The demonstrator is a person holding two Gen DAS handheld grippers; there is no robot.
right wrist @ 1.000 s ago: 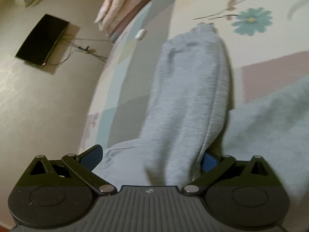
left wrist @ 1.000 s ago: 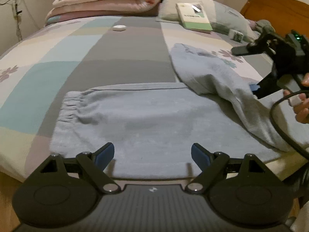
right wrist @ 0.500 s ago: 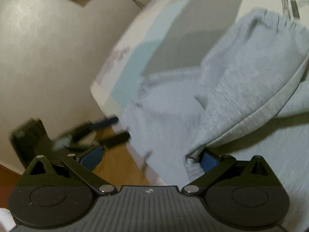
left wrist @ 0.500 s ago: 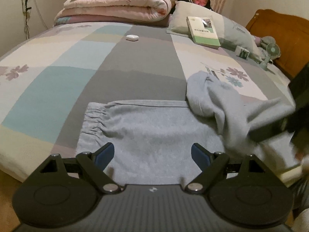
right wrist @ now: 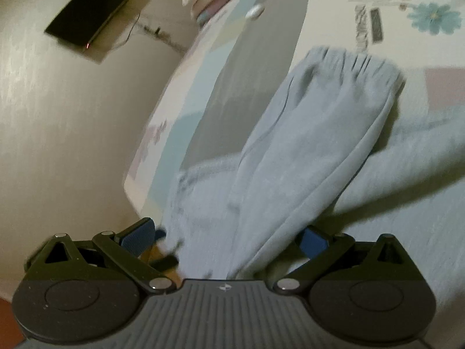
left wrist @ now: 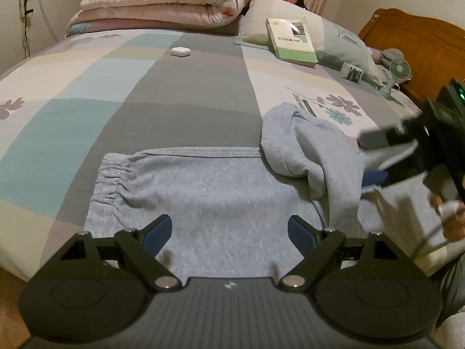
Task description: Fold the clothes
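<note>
Right gripper (right wrist: 223, 241) is lifting one leg of soft grey pants (left wrist: 221, 192) on the bed (left wrist: 180, 93).
Its jaws seem clamped on limp, light cloth; left gripper (left wrist: 229, 229) is hovering, jaws apart; the cuff looks best to hold.

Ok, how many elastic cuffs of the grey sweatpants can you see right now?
2. One cuff lies flat on the bedspread at the left end of the spread leg. The other cuff is on the lifted leg, bunched near the flower print. None seem hidden.

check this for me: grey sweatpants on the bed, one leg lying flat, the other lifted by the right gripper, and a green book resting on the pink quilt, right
Not quite. The green book rests on the pillow, not on the pink quilt, as the left wrist view shows. The rest holds: the grey sweatpants lie on the bed, one leg flat, the other lifted by the right gripper.
</note>
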